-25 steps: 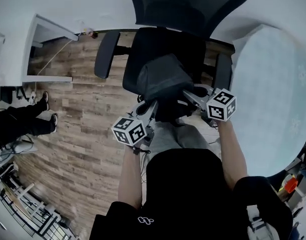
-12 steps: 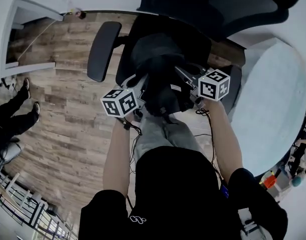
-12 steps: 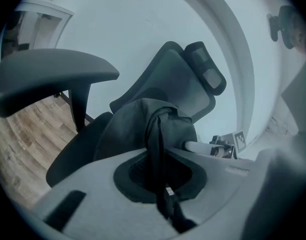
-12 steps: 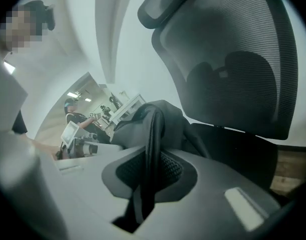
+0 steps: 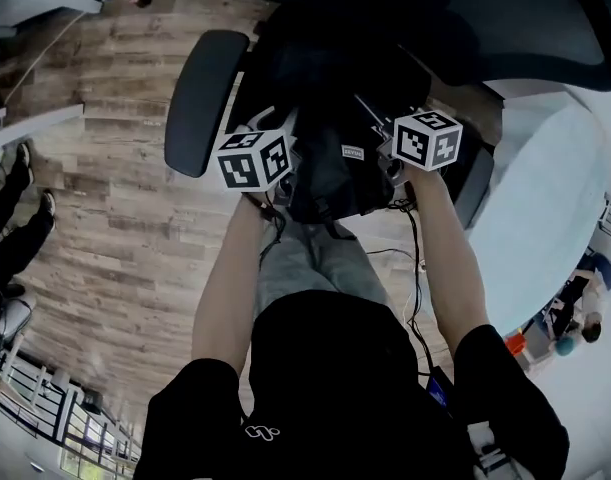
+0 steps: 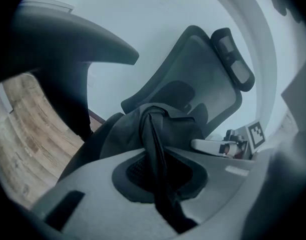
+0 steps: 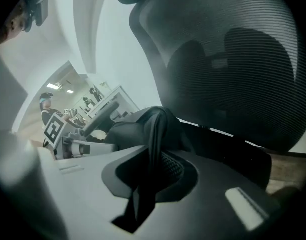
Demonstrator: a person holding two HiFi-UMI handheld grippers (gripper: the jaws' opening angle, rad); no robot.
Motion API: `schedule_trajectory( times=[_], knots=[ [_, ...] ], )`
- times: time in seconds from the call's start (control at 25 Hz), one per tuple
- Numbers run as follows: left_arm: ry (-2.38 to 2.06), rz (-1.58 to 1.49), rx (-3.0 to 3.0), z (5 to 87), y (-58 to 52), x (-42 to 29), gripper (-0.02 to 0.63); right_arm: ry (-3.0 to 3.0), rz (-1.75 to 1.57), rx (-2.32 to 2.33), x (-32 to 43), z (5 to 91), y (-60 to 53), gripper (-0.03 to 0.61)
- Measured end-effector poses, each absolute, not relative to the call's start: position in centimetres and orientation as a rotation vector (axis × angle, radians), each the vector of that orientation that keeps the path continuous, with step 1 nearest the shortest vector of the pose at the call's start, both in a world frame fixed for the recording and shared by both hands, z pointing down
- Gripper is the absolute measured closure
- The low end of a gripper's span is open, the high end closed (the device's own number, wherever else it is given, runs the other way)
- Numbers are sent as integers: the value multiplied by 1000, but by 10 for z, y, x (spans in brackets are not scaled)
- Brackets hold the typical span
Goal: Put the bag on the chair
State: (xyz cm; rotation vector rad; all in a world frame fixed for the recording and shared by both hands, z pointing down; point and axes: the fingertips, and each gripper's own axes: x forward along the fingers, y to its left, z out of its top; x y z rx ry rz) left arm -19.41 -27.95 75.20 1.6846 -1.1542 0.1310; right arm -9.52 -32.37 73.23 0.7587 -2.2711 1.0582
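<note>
Bag [image 5: 330, 183] at the chair [image 5: 200, 98] seat's near edge, set down or just above, can't tell. Left gripper [image 6: 160, 181] opening with the strap between its jaws; right gripper [image 7: 142, 184] narrow, clamped on a strap. Risk: uneven release lets the bag slide off the near edge. Armrests flank it, table [image 5: 545, 218] right, a person's legs [image 5: 10, 238] far left.

I see the bag [image 5: 330, 173] on the seat of the chair [image 5: 465, 28], in front of the backrest [image 6: 203, 79]. My left tongs [image 6: 160, 181] are at the bag's left side, jaws opening with a strap [image 6: 155, 134] of the bag between them. My right tongs [image 7: 145, 184] are at its right side, closed on a strap. An armrest [image 5: 200, 98] lies left of the left tongs. The table [image 5: 550, 208] stands right of the chair. Far left, a person's legs [image 5: 15, 243] are on the floor [image 5: 115, 218].
</note>
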Motion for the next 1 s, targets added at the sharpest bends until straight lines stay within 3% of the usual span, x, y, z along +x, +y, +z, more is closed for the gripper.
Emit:
schedule_trajectory(
  times=[0.56,0.68,0.8,1.0],
  knots=[
    [-1197,345,1630,835,-317,-212,546,-2053,1036,858,-104,818,-369,493],
    [-1224,397,1602,845,-321,-215,526,-1991,1036,906,-100,828,-373,458],
    [-1275,440,1606,843,-318,-222,483,-1952,1011,913,-96,832,-367,341],
    [-1399,458,1542,826,-291,-234,437,-2004,982,977,-74,798,-354,348]
  ],
)
